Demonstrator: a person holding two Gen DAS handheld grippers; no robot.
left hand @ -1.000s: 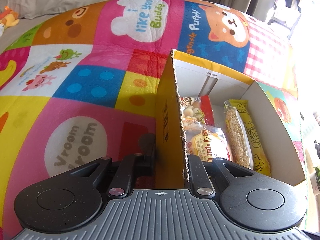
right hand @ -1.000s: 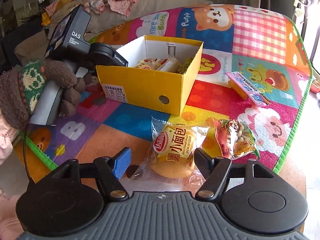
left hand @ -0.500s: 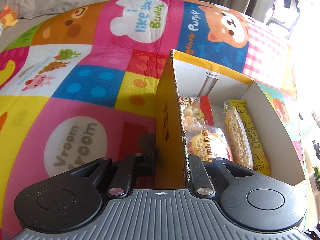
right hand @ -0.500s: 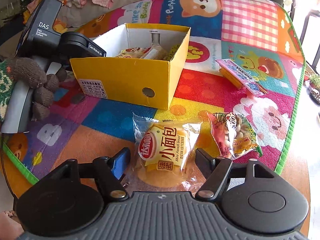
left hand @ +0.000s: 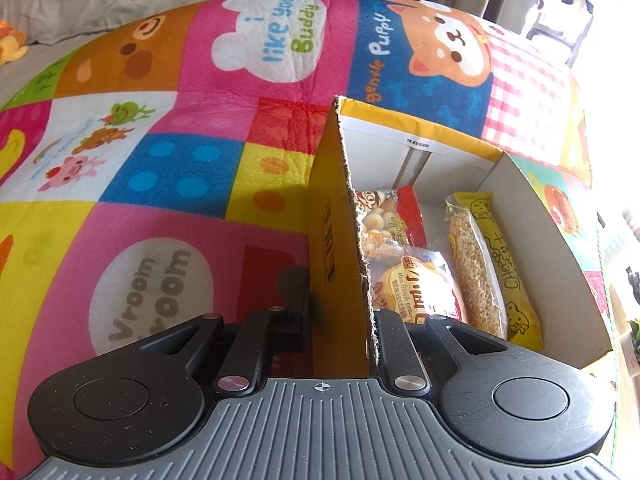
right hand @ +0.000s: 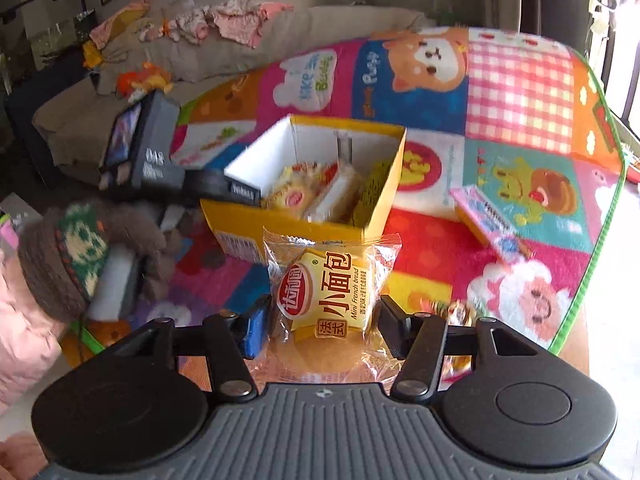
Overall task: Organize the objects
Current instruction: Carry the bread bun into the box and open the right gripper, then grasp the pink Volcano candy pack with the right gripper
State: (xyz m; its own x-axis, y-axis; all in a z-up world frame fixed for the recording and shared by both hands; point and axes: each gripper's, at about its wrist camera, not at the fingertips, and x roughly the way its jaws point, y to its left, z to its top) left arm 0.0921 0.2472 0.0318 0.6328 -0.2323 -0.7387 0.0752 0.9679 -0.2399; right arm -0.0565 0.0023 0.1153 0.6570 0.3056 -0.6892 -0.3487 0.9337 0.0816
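I keep the left gripper (left hand: 340, 320) clamped on the near wall of the yellow box (left hand: 340, 240): one jaw is outside the wall, the other inside. This grip braces the box against sliding on the play mat (left hand: 160, 168) while I load it. Just beyond the inner jaw lie a bread packet (left hand: 420, 292) and a cheese snack bar (left hand: 492, 264).

The right gripper (right hand: 322, 320) grasps the mini French bread packet (right hand: 328, 292) between its jaws, raised off the mat. The box (right hand: 316, 184) sits directly ahead of these jaws, so I judge the packet is bound for it. A pink packet (right hand: 488, 216) lies ahead and to the right, still unsorted.
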